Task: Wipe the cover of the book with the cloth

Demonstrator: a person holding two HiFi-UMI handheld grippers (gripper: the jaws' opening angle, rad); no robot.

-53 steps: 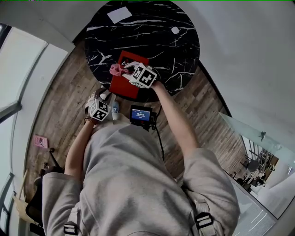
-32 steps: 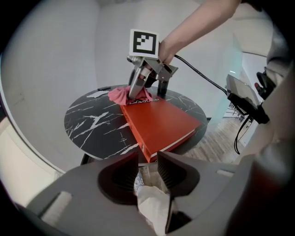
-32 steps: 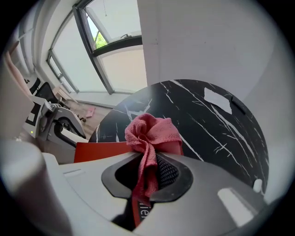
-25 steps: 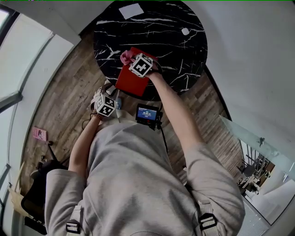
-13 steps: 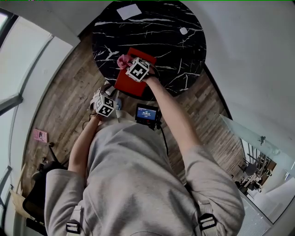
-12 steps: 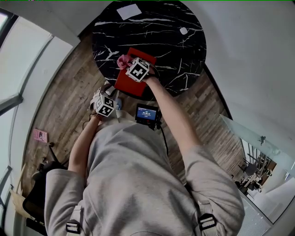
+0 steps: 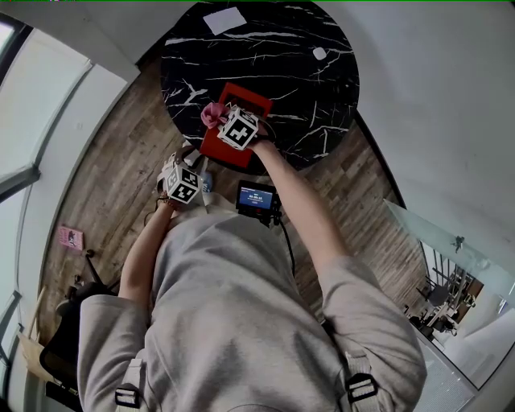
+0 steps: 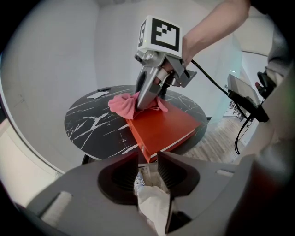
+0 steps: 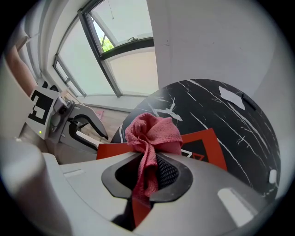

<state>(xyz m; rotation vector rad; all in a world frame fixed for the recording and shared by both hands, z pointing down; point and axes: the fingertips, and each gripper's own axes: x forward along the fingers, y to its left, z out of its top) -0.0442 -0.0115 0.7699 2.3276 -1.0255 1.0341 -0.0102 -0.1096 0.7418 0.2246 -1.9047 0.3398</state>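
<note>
A red book lies at the near edge of the round black marble table, overhanging it slightly. My right gripper is shut on a pink cloth and presses it onto the book's left part. In the right gripper view the cloth bunches out of the shut jaws over the red cover. My left gripper hangs off the table's near-left edge, open and holding nothing. From there I see the book, the cloth and the right gripper.
A white sheet of paper and a small white object lie on the far half of the table. A small screen hangs at the person's waist. Wooden floor surrounds the table, with a pink item at the left near the windows.
The right gripper has slid the cloth a little along the book toward its near edge. The left gripper has stayed beside the table edge.
</note>
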